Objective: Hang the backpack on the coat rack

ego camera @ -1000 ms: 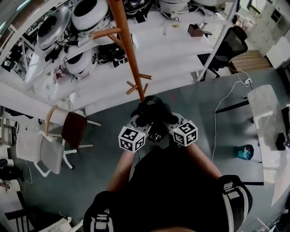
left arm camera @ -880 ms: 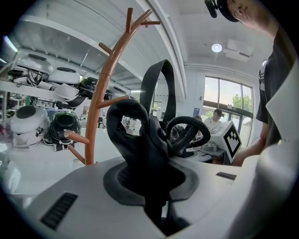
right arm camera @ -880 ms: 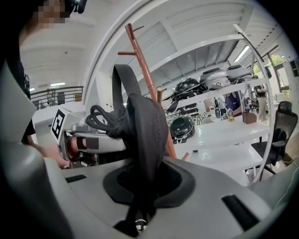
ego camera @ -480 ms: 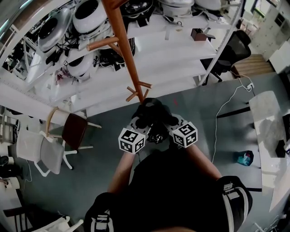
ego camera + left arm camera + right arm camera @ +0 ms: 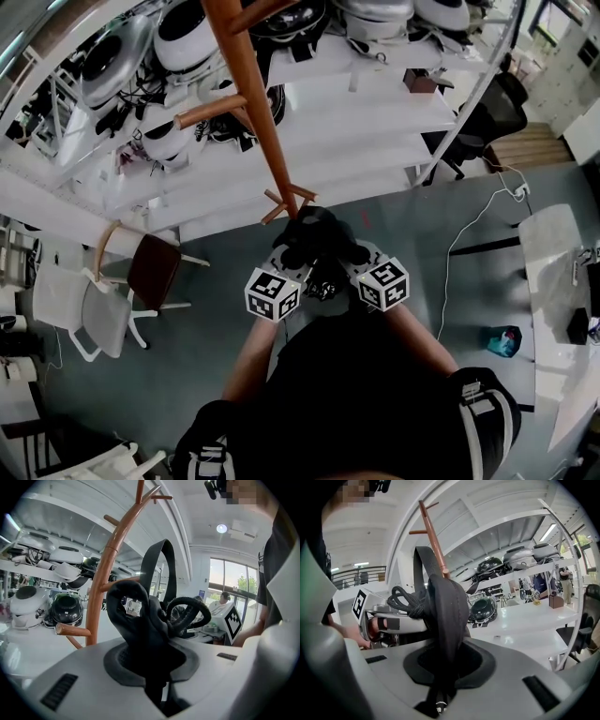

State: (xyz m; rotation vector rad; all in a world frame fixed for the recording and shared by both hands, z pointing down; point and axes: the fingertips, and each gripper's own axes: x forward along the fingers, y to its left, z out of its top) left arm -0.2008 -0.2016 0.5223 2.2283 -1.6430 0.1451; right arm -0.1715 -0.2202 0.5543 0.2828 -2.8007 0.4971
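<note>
A black backpack (image 5: 317, 242) is held up between both grippers, just in front of the brown wooden coat rack (image 5: 251, 89). My left gripper (image 5: 292, 259) is shut on a black backpack strap (image 5: 136, 620); a strap loop (image 5: 161, 569) stands up beside the coat rack pole (image 5: 105, 573). My right gripper (image 5: 349, 257) is shut on another black strap (image 5: 447, 616), with the coat rack (image 5: 433, 534) rising behind it. The rack's lower pegs (image 5: 286, 199) sit right at the bag's far edge. The bag's body hangs below, hidden by the grippers.
White shelving (image 5: 356, 103) with helmets and round devices stands behind the rack. A brown-seated chair (image 5: 150, 267) and a white chair (image 5: 89, 314) are at the left. A black office chair (image 5: 487, 108) and a white table (image 5: 553, 281) are at the right.
Both grippers with the backpack have moved closer to the coat rack; the rack's pole and pegs now sit nearer the bag. The grips are unchanged.
</note>
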